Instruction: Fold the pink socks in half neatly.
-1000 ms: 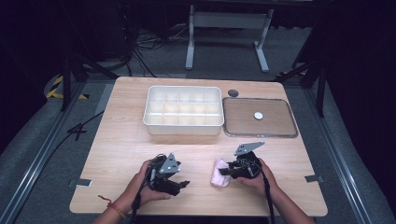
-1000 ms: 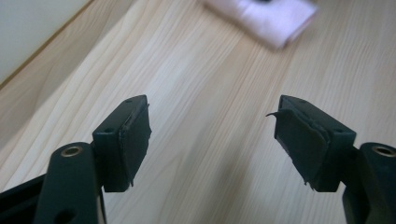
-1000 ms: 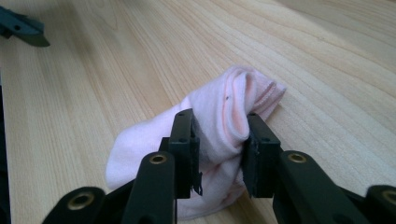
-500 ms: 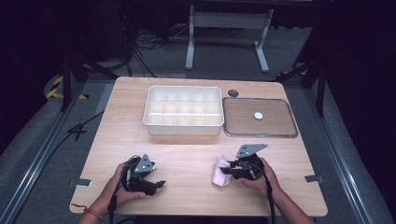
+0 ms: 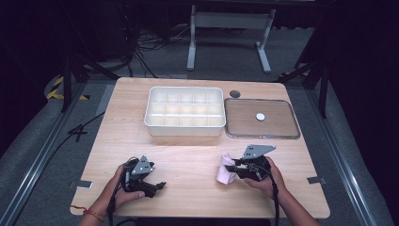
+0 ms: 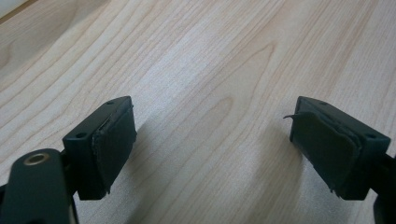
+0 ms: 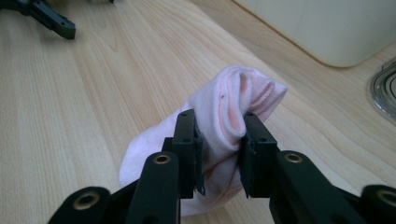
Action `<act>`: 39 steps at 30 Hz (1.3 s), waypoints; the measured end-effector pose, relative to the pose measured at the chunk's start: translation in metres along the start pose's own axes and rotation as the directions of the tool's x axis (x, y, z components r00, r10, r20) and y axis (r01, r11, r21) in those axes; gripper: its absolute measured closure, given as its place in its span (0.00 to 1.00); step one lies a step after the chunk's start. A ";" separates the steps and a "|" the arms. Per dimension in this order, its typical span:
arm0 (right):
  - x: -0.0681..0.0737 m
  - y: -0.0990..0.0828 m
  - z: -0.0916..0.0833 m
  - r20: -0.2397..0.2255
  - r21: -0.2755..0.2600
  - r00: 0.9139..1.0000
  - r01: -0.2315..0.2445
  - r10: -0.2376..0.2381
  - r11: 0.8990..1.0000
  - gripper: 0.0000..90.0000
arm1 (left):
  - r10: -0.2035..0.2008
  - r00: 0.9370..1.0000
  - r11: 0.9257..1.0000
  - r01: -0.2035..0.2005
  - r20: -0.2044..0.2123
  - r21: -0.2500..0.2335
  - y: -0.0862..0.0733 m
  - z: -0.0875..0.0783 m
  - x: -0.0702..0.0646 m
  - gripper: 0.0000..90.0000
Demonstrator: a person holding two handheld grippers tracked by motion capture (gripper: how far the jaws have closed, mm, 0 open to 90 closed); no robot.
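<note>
A small pale pink fabric sock (image 5: 225,170), folded over on itself, lies on the light wooden table (image 5: 188,155) in front of the white plastic compartment box (image 5: 184,110), nearer the person and a little toward the box's right end. Its long axis runs roughly from the person toward the box, with the folded, open end pointing toward the box in the right gripper view (image 7: 233,107).

The right gripper (image 5: 231,167), black with a grey three-cornered plate on top, is clamped on the sock: its two jaws stand close together and pinch the fabric from both sides, with the sock bunched between the pads (image 7: 194,154) and sticking out beyond them. The right hand (image 5: 266,176) wraps the gripper body from behind, the forearm coming up from the table's near edge, and the gripper points level toward the person's left, low over the wood.

The left gripper (image 5: 157,185) sits well apart from the sock, farther from the box and toward its left end. The left hand (image 5: 120,188) cups it low on the table, jaws aimed toward the sock. Its jaws have just been opening and now stand wide, with bare wood between the pads (image 6: 116,140) and nothing held.

Just right of the box lies a clear rectangular lid (image 5: 261,134) with a small white disc (image 5: 260,116) on it.
</note>
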State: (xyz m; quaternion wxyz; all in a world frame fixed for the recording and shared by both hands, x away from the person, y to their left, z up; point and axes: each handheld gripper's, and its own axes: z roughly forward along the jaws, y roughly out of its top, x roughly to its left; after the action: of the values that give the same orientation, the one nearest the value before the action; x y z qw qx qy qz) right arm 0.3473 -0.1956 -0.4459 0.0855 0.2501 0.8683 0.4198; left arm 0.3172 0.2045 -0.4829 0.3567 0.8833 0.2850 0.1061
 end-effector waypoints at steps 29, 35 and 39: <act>-0.009 0.009 -0.024 0.098 -0.083 0.993 0.068 -0.060 0.994 0.79 | -0.003 1.000 1.000 0.003 0.001 0.002 0.001 0.001 0.003 0.16; -0.009 0.012 -0.028 0.115 -0.102 0.992 0.072 -0.061 0.992 0.79 | 0.002 1.000 1.000 -0.002 -0.003 0.002 0.002 0.002 0.004 0.15; -0.010 0.013 -0.030 0.123 -0.113 0.991 0.074 -0.060 0.991 0.79 | 0.003 1.000 1.000 -0.003 -0.004 0.004 0.002 0.002 0.004 0.15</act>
State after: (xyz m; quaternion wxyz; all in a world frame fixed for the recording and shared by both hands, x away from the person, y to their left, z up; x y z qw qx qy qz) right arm 0.3500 -0.2148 -0.4174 0.1660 0.2402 0.8433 0.4512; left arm 0.3216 0.2048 -0.4828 0.3543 0.8842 0.2847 0.1079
